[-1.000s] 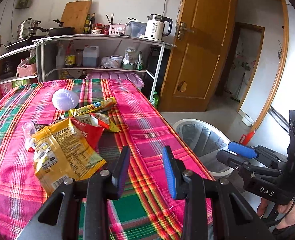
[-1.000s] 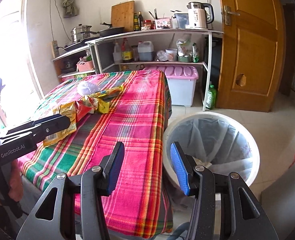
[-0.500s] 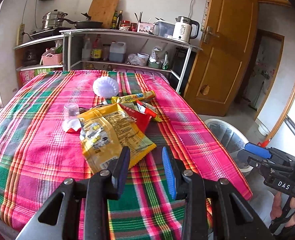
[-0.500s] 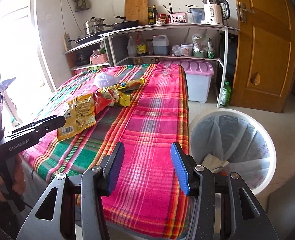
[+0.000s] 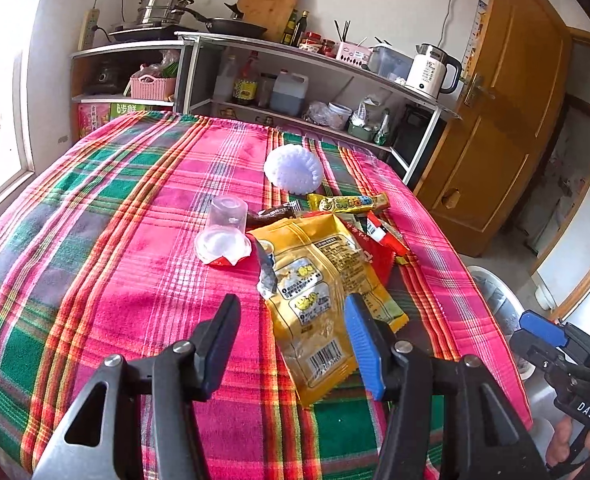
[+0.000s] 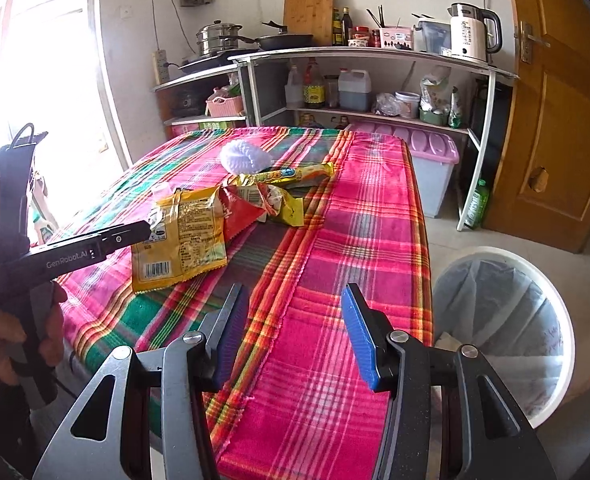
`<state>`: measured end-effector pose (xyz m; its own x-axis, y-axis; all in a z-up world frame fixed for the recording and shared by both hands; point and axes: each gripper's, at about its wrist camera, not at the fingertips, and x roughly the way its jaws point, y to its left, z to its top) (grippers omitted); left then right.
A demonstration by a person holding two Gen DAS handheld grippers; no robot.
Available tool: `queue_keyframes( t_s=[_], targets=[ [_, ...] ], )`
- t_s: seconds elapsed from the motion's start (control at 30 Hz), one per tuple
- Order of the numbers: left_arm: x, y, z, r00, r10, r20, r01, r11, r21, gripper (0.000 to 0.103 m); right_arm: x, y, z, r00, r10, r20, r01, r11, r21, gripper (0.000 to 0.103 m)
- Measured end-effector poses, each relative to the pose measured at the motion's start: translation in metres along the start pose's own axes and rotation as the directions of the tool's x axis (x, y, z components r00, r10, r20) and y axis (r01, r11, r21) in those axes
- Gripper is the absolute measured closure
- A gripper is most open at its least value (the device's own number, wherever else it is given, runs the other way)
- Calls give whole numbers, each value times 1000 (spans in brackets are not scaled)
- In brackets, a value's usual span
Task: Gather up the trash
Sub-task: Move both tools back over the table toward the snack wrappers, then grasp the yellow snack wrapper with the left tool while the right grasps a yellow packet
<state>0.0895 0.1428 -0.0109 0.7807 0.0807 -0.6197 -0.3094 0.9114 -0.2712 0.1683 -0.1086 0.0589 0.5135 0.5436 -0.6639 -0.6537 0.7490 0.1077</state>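
Left to right. My left hand-held gripper (image 5: 293, 342) hangs over the near end of the yellow snack bag (image 5: 323, 300), its jaws opening to straddle it; the bag lies flat on the counter (image 5: 95, 240), pads not yet pressing. The other wrappers (image 6: 271, 196) cluster behind it. My right hand-held gripper (image 6: 295, 330) waits open and empty at the counter's edge, beside the lined trash bin (image 6: 507, 332) on the floor, probably ready for the drop.
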Motion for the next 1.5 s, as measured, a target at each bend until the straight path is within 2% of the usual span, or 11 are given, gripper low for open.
queue_keyframes(
  t_s=[0.43, 0.47, 0.53, 0.57, 0.73, 0.83, 1.17, 1.5],
  targets=[
    [30, -1, 0, 994, -22, -103, 19, 1000, -24, 48, 18, 1, 7, 1000, 7, -23, -7, 1000, -12, 54],
    [31, -3, -1, 994, -15, -107, 13, 1000, -17, 50, 19, 0, 7, 1000, 6, -26, -6, 1000, -11, 54],
    [31, -6, -2, 994, -16, -107, 15, 1000, -5, 66, 21, 0, 7, 999, 5, -31, -5, 1000, -8, 54],
    [30, -6, -2, 995, -18, -103, 18, 1000, -3, 67, 22, -1, 7, 999, 6, -33, -6, 1000, -6, 54],
    [22, -6, -2, 996, -51, -70, 51, 999, 0, 89, 27, -2, 8, 999, 12, -46, -12, 1000, 2, 54],
    [16, -7, -1, 996, -72, -47, 72, 997, 8, 98, 29, 0, 9, 999, 21, -50, -21, 1000, 2, 54],
    [-4, 5, 3, 996, -85, 2, 85, 996, -1, 100, 39, 12, 18, 997, 39, -61, -40, 999, -14, 54],
    [-9, 17, 2, 994, -107, 16, 107, 994, -15, 100, 71, 17, 52, 997, 17, -73, -19, 999, -31, 54]
  ],
)
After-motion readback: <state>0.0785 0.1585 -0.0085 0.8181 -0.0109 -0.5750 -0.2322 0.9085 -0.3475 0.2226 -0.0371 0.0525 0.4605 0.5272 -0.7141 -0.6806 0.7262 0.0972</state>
